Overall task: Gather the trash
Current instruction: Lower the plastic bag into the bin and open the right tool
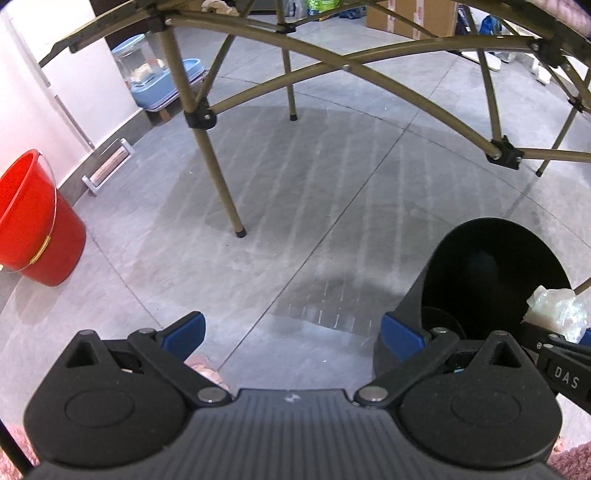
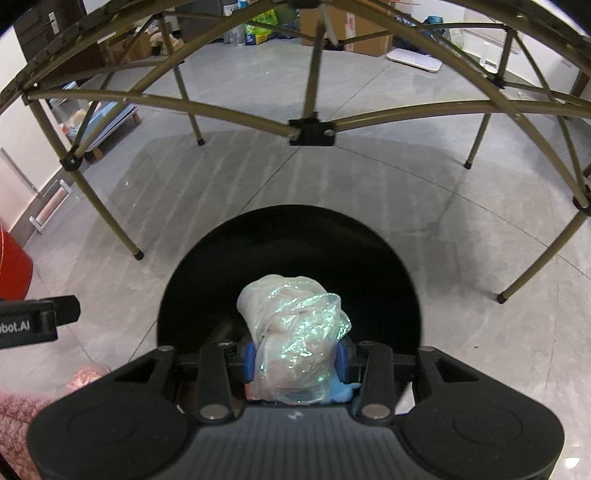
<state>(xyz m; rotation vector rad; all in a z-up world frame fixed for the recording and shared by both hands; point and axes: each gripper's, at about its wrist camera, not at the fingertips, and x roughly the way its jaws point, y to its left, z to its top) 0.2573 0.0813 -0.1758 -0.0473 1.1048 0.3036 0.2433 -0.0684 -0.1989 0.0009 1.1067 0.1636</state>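
R claw clenched on crumpled plastic wrap right over black bin on floor; L claw released, empty; centre wrap over bin mouth w/ care before letting go.

My left gripper hangs open over grey floor, black bin at right, red bucket at left.

A home storeroom – tiled floor, red bucket, cardboard boxes – folding table frame overhead
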